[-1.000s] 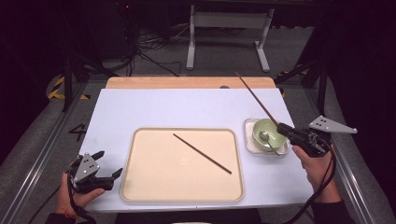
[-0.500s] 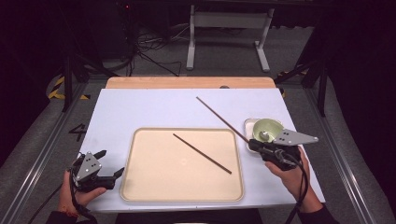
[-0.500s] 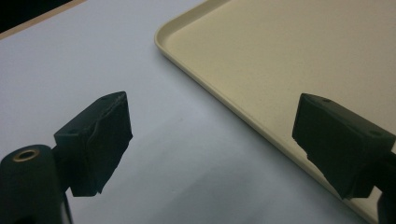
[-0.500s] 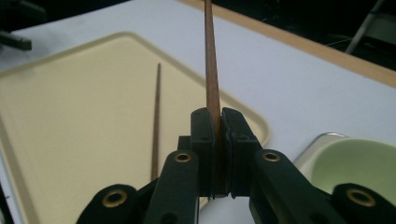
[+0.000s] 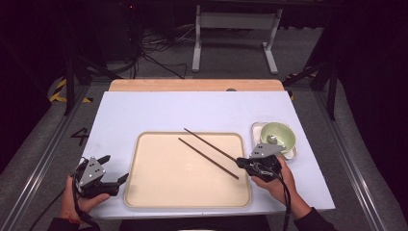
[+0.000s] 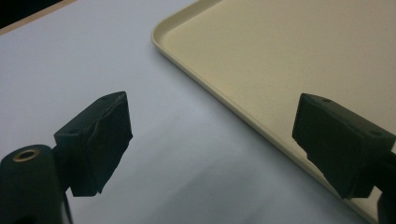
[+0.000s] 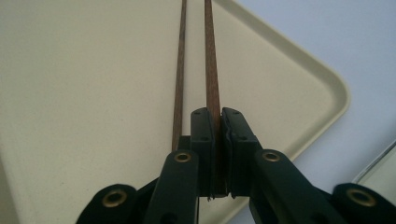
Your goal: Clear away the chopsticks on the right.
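At the near left, the left gripper [image 5: 109, 169] rests on the white table [image 5: 159, 110], just beside the left edge of the tan tray [image 5: 144, 190]. Its jaws are spread wide apart with nothing between them, one over the table and one over the tray's rim. The tray sits in the middle of the table, near the person. One brown chopstick [image 5: 208, 151] lies flat inside the tray, slanting from far left to near right. Right next to it is a second chopstick [image 5: 210, 144], lined up almost the same way. The right gripper [image 5: 239, 163] pinches the near end of this second chopstick tight between its jaws, at the tray's right edge. Just past that gripper, on the far right, a green bowl [image 5: 278, 135] sits in a small dish [image 5: 255, 128].
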`<state>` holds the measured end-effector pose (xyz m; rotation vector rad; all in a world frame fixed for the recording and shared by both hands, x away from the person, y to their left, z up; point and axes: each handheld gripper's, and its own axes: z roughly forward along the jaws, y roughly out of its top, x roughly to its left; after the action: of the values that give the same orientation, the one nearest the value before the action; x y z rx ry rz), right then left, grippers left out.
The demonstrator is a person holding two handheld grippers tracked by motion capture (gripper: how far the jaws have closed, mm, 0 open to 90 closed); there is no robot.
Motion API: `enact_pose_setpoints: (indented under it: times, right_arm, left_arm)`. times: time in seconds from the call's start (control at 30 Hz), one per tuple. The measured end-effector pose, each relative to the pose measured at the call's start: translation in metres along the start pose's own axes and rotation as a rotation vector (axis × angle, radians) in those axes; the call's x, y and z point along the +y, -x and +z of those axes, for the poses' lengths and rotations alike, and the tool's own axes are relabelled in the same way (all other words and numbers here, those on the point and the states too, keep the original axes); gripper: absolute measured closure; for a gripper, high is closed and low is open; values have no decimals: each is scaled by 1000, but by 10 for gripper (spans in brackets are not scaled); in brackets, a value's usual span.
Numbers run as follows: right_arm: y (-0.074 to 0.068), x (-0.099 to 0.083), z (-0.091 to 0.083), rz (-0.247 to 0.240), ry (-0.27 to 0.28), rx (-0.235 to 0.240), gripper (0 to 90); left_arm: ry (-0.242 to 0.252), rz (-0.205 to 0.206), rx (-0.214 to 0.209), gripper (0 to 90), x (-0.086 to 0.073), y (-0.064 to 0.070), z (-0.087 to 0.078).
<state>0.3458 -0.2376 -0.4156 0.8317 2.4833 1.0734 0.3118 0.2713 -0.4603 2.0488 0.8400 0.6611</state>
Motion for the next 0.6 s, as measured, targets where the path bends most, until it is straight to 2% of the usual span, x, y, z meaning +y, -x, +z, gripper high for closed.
enact_pose_setpoints:
  times: [0.23, 0.6]
  right_arm:
    - [1, -6, 12, -7, -32, 29, 845]
    - [0, -10, 23, -3, -71, 36, 839]
  left_arm:
    - [-1, 6, -2, 128, 0, 0, 0]
    - [-3, 9, -6, 128, 0, 1, 2]
